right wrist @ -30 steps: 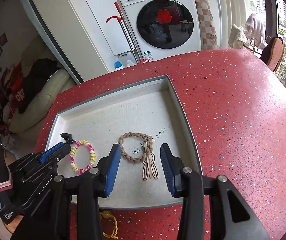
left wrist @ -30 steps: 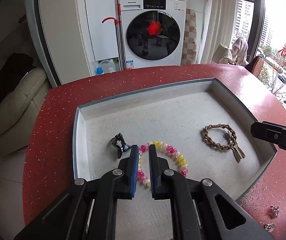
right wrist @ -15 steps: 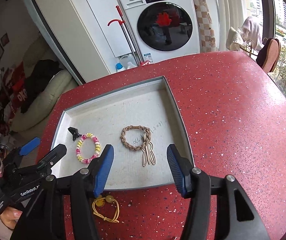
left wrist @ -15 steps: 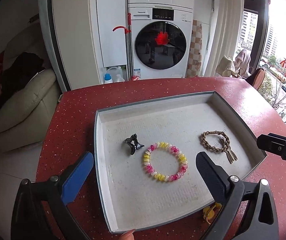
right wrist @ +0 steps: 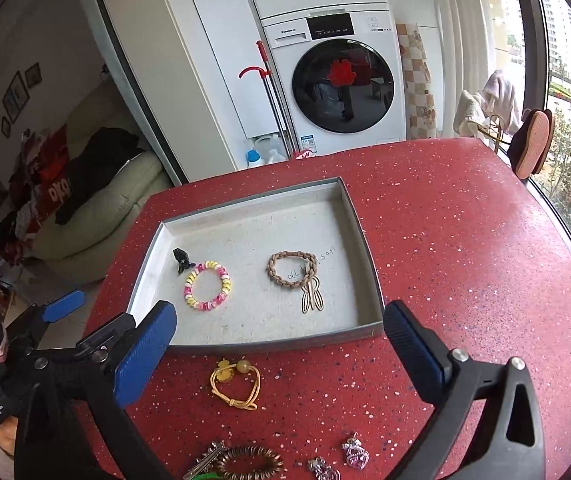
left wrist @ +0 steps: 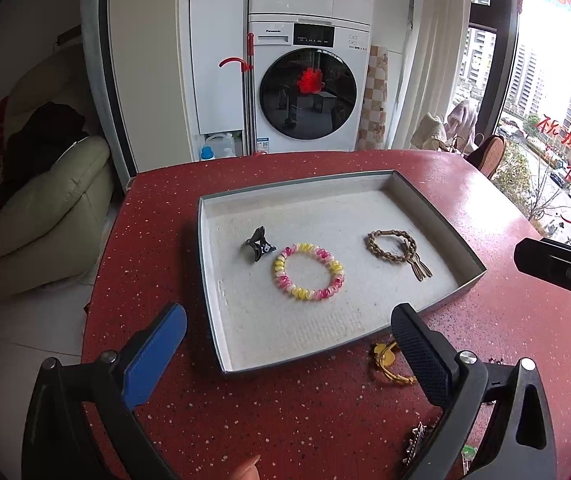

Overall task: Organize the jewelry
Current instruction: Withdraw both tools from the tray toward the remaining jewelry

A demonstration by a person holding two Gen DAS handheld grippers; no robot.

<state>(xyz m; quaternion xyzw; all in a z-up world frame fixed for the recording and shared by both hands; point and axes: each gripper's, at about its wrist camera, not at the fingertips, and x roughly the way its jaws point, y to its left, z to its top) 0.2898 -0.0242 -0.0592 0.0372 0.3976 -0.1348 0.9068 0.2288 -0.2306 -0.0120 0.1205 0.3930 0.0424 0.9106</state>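
Observation:
A grey tray (left wrist: pixel 205 264) on the red table holds a pink-and-yellow bead bracelet (left wrist: pixel 305 294), a brown braided bracelet (left wrist: pixel 371 246) with a tassel, and a small black clip (left wrist: pixel 257 244). My left gripper (left wrist: pixel 288 316) hangs wide open above the tray's near edge, holding nothing. In the right wrist view, the right gripper (right wrist: pixel 280 314) hovers over the tray's front wall (right wrist: pixel 269 344); its jaws are opening with nothing between them. A yellow cord bracelet (right wrist: pixel 221 374) lies on the table just in front of the tray.
Near the table's front edge lie a brown spiral hair tie (right wrist: pixel 249 462), metal hair clips (right wrist: pixel 205 460) and small pink and silver charms (right wrist: pixel 355 456). A washing machine (right wrist: pixel 341 84) stands beyond the table, a sofa (left wrist: pixel 45 200) to the left, windows on the right.
Both grippers drew back from the tray and opened wide. The left one had stood nearly shut at the pink-and-yellow bracelet, the right one over the brown bracelet; both bracelets stay in the tray.

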